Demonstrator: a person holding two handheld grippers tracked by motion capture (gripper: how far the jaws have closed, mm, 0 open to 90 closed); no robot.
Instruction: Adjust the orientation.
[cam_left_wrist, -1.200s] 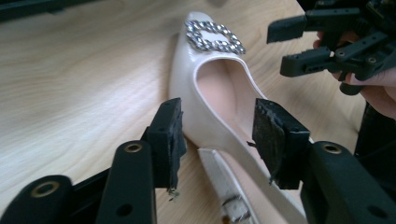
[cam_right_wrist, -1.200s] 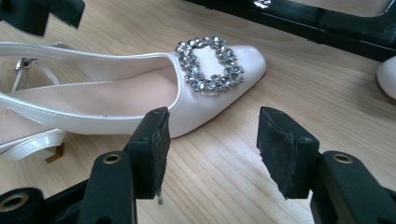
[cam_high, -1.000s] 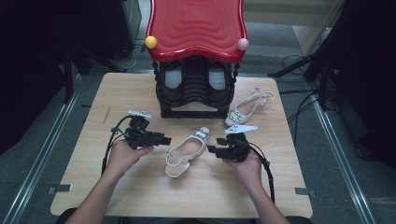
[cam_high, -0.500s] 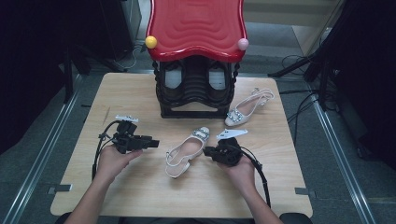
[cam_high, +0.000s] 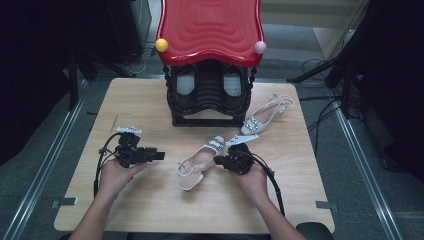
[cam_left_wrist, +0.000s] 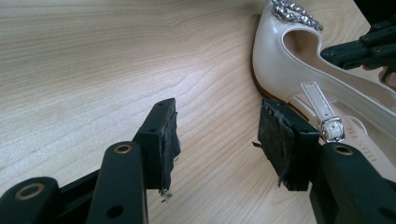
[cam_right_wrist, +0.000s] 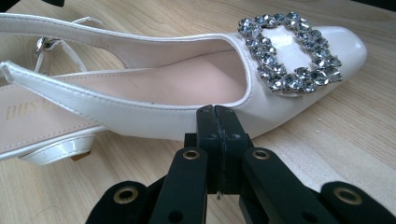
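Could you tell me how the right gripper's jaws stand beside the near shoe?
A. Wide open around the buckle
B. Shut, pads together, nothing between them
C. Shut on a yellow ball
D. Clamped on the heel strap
B: in the right gripper view the right gripper has its pads pressed together in front of the side of the shoe, with nothing between them.

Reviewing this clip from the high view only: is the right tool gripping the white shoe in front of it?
Observer: No. The right tool has just closed its jaws, pads together with nothing between them, against the side wall of the shoe.
Operator: And the left tool?
Observer: The left tool is open over bare table, and the shoe's strapped end lies just beyond one pad.
Operator: What's that on the toe?
Observer: A square crystal buckle.
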